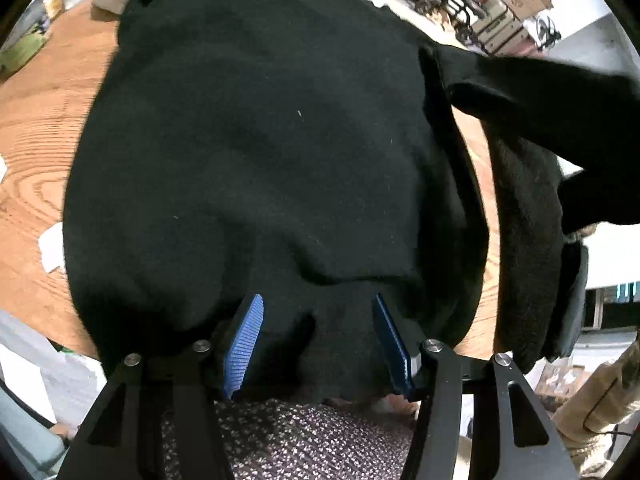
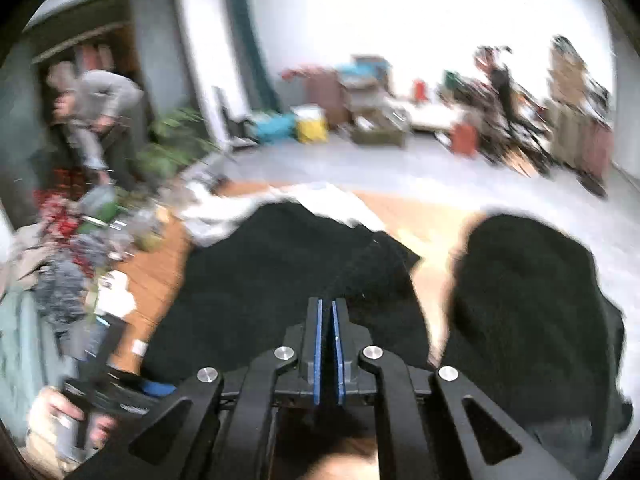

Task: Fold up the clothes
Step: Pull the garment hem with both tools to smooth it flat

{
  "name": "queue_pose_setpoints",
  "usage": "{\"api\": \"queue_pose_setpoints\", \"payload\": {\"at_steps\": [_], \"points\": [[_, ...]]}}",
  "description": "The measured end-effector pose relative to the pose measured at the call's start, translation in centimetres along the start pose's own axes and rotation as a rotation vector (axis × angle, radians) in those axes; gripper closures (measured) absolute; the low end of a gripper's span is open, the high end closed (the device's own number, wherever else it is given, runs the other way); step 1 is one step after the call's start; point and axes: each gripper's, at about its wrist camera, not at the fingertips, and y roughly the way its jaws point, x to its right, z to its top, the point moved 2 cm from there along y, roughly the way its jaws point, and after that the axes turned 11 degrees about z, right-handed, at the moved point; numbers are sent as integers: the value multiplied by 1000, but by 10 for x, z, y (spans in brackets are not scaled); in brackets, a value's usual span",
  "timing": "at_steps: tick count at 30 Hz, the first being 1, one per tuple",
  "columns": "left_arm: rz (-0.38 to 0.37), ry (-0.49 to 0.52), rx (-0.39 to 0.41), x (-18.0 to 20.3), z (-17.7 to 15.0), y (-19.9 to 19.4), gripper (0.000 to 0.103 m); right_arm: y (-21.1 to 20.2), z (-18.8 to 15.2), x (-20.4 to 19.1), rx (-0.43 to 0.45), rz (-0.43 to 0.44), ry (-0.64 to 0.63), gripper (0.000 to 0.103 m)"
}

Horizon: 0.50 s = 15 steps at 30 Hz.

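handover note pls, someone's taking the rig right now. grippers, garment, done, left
Left gripper: open, fingers astride the near edge of the black garment.
Right gripper: shut, apparently pinching a fold of the garment; view blurred.
Garment: body spread on the wooden table, one part lifted at the right.
Done: laid out, no finished fold visible.
Left: close left on the edge, make the folds.

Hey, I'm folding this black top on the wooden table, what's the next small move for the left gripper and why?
Probably close the left gripper: its blue pads stand apart with a bunched edge of the black garment between them, ungripped. The right gripper looks pinched on a fold of it, so both sides could then lift over the wooden table.
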Motion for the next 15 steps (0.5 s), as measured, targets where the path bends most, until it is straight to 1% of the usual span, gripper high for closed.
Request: {"api": "queue_pose_setpoints", "payload": {"at_steps": [1,2,3,4,5,6,7,8,9,12,15], "points": [[-3,-14,11,-3,1,-2,45,8,5,-16,-14,48,-21,97],[-5,-29,22,-6,2,-4,45,23,5,-32,-47,99,-43,95],[4,-44,29,-14,0,-9,45,42,1,-50,-95,157,-65,90],[19,-66,32,-21,-2,-10,45,58,-5,-64,-143,207,-81,79],[31,-83,30,-27,-3,-9,45,69,-15,-74,-191,245,-84,59],[40,-96,23,-34,-7,-9,45,78,-23,-80,-228,270,-88,57],[43,-106,12,-41,-10,-7,45,84,-28,-83,-247,274,-92,59],[42,-113,3,-48,-12,-6,45,87,-34,-83,-259,271,-94,59],[41,-120,-7,-55,-14,-6,45,88,-38,-78,-259,248,-86,58],[27,-148,3,-60,-10,-4,45,97,-44,-45,-266,136,-18,53],[2,-152,27,-46,3,-4,44,114,-57,3,-321,12,83,52]]}}
